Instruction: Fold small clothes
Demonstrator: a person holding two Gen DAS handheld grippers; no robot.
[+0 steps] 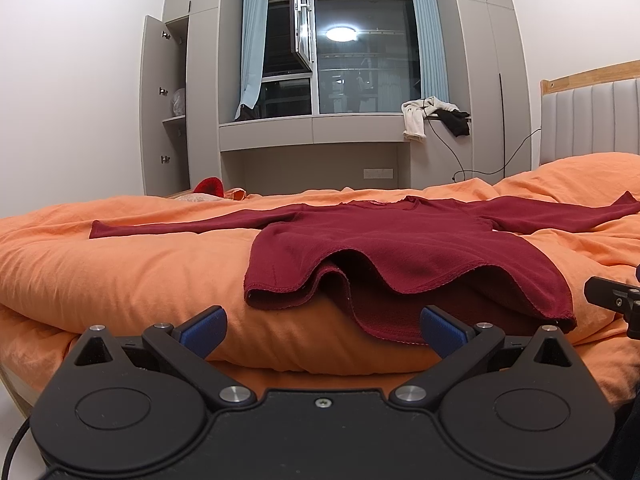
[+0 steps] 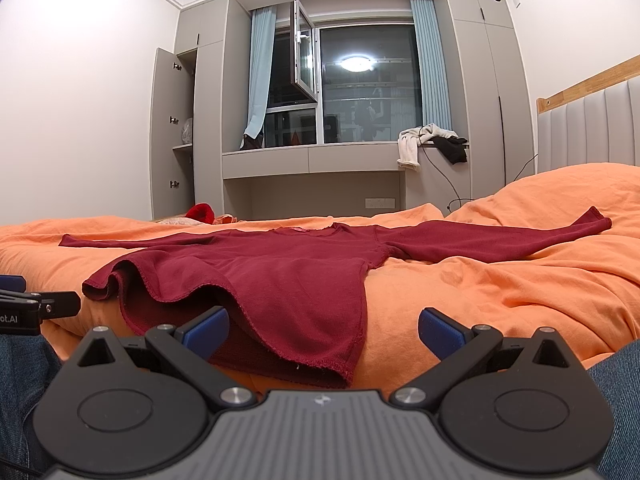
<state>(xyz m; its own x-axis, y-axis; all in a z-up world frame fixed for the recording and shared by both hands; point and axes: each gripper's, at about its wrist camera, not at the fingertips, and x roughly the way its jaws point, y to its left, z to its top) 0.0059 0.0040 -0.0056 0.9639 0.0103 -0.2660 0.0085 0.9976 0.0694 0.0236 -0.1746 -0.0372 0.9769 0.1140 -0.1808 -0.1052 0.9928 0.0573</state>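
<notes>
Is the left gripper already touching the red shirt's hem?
Cannot tell. In the left wrist view the left gripper is open, and the red shirt hem overlaps one fingertip.

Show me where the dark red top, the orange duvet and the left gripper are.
dark red top (image 1: 384,248), left wrist view, middle of its body.
orange duvet (image 1: 120,272), left wrist view, bare stretch left of the top.
left gripper (image 1: 323,330), left wrist view, midway between its open fingertips.
</notes>
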